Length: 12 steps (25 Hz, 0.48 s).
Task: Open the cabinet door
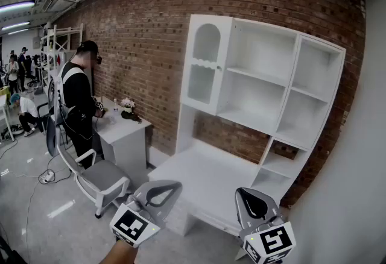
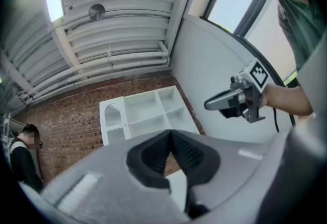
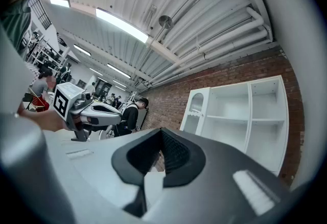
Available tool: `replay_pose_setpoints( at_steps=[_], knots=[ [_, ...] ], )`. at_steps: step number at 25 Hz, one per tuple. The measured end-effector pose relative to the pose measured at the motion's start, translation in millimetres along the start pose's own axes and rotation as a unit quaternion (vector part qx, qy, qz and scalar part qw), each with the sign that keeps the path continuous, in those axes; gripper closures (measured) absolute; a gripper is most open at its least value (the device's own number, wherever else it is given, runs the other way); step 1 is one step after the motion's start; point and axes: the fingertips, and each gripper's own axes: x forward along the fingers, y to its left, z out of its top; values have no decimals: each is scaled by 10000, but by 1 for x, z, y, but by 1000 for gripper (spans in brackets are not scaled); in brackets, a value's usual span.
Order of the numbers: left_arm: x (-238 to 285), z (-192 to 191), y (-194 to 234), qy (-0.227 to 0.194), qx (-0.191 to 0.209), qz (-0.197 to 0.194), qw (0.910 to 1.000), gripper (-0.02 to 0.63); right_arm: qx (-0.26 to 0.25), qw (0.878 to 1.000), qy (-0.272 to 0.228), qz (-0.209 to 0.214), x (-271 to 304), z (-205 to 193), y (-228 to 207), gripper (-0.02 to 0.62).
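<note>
A brick wall is backing a white cabinet, whose arched door is covering the cabinet's upper left compartment, above the left end of the cabinet's own surface. In front of the cabinet and below its door, the left tongs and the right tongs are hovering side by side, both pinched closed with nothing between them, both well apart from the door.
</note>
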Motion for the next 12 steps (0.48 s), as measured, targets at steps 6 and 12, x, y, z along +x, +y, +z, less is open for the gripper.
replay_pose_setpoints(
  at_steps=[6,12],
  knots=[
    [0,3,-5,-15,25,1,10000,604,-7,10000,5,-6,-5,0,-1,591],
    [1,1,-6,-19,22,-15,10000,604,-14,10000,10,-12,-5,-2,-1,591]
  ],
)
